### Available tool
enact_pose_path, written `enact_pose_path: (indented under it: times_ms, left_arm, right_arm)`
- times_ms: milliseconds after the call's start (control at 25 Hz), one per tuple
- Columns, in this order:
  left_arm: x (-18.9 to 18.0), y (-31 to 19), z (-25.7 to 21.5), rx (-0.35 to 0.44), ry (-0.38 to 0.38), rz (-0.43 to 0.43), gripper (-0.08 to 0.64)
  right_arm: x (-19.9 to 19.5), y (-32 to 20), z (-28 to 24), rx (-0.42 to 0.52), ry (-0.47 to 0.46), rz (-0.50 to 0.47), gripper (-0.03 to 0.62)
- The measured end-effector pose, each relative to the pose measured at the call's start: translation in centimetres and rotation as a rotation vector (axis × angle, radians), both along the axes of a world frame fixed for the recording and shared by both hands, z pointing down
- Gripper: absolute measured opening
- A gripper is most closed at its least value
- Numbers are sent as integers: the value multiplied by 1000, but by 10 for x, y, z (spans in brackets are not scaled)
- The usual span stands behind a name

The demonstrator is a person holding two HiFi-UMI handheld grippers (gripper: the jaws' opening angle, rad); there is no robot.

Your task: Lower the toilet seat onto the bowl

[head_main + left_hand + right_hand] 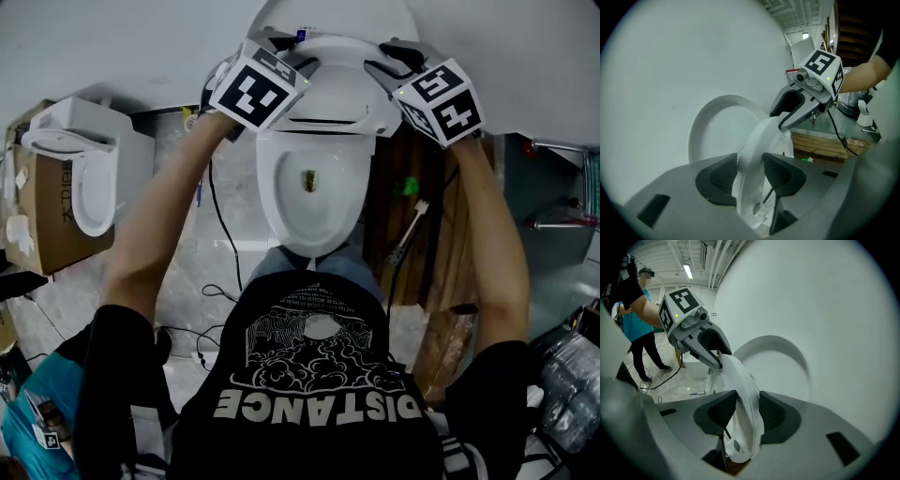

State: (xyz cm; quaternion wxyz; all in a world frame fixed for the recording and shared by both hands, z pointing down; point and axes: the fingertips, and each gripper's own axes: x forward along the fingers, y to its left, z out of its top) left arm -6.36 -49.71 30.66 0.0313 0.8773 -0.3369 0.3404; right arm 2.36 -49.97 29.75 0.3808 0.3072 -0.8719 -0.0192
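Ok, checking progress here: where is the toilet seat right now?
Head view, top centre: the toilet seat is raised above the bowl, held by the left gripper on its left edge and the right gripper on its right.

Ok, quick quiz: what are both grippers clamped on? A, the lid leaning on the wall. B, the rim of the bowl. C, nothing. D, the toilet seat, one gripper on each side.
D: the left gripper and the right gripper each have their pads pressed on either face of the raised toilet seat.
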Motion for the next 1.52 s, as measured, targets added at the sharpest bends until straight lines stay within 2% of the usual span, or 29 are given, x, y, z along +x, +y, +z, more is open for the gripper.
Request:
enact_pose_path:
  times_ms: [200,560,880,1520]
  left_arm:
    - [-2,19,0,10,6,32,186]
    - [3,43,2,12,-31,70,179]
    - [6,74,7,9,-63,70,178]
    - [8,164,30,15,-160,18,179]
  right_arm:
    - [-2,20,-1,16,25,-8,158]
    - [0,45,1,5,91,-55,150]
    - [1,77,4,15,89,-127,144]
    - [1,169,30,19,99,-261,140]
